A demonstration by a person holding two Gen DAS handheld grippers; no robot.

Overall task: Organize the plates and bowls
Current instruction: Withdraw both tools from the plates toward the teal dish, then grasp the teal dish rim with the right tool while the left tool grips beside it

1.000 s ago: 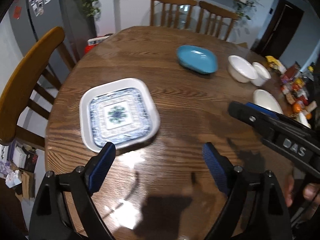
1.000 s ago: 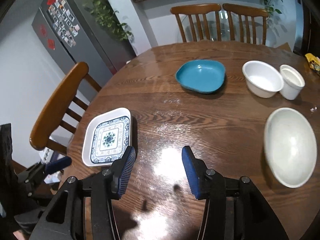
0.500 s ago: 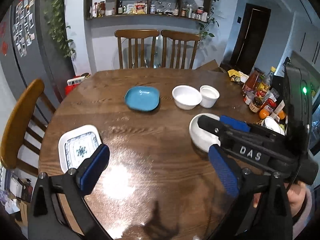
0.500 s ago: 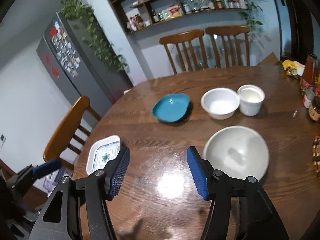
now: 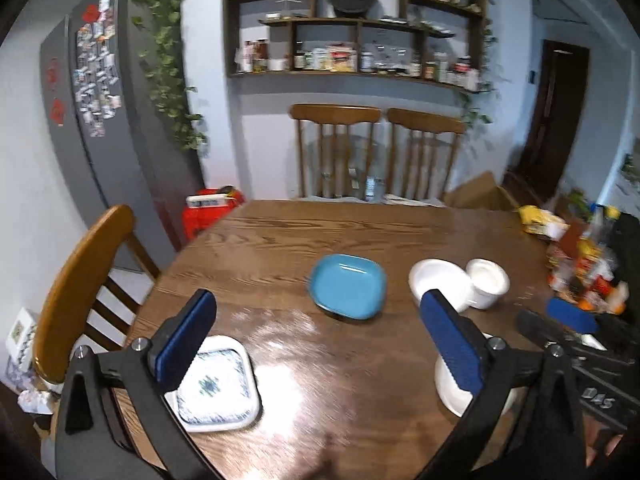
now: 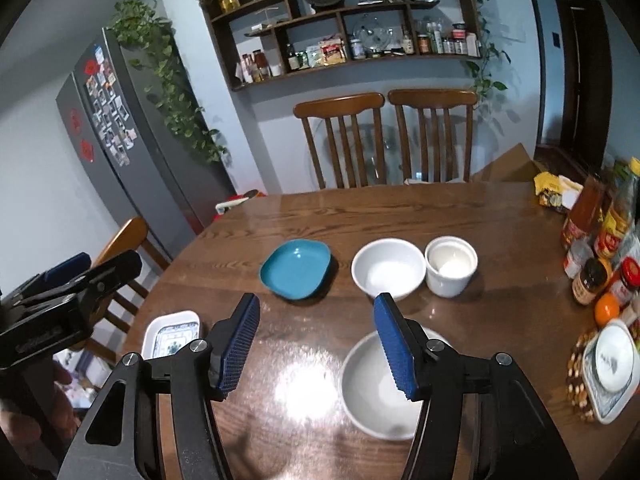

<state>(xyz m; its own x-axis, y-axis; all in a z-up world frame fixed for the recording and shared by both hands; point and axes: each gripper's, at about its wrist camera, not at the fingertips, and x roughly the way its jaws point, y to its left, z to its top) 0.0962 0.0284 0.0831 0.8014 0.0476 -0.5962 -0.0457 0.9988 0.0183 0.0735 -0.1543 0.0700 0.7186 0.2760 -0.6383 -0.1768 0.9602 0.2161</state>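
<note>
1. Left wrist view: we see a round dark-brown wooden table [image 5: 320,240], two wooden chairs [image 5: 376,148] behind it, a wall shelf [image 5: 352,40] of jars, and a grey fridge [image 5: 104,120] at left.
2. Same view: left gripper [image 5: 320,344] jaws spread wide, holding nothing. The square white plate with blue pattern [image 5: 218,388] lies under the left finger. The teal squarish dish [image 5: 348,290] sits ahead between the jaws. The white round bowl [image 5: 440,284] touches the white cup [image 5: 488,286]; the large white bowl [image 5: 456,392] is partly hidden behind the right finger.
3. Right wrist view: same table [image 6: 500,320]; jars and bottles [image 6: 600,248] at its right edge.
4. Same view: right gripper [image 6: 318,344] jaws released, empty, above the table. Large white bowl [image 6: 380,392] under the right finger, patterned plate [image 6: 172,334] left of the jaws, teal dish [image 6: 296,268] and white round bowl [image 6: 388,268] ahead.
</note>
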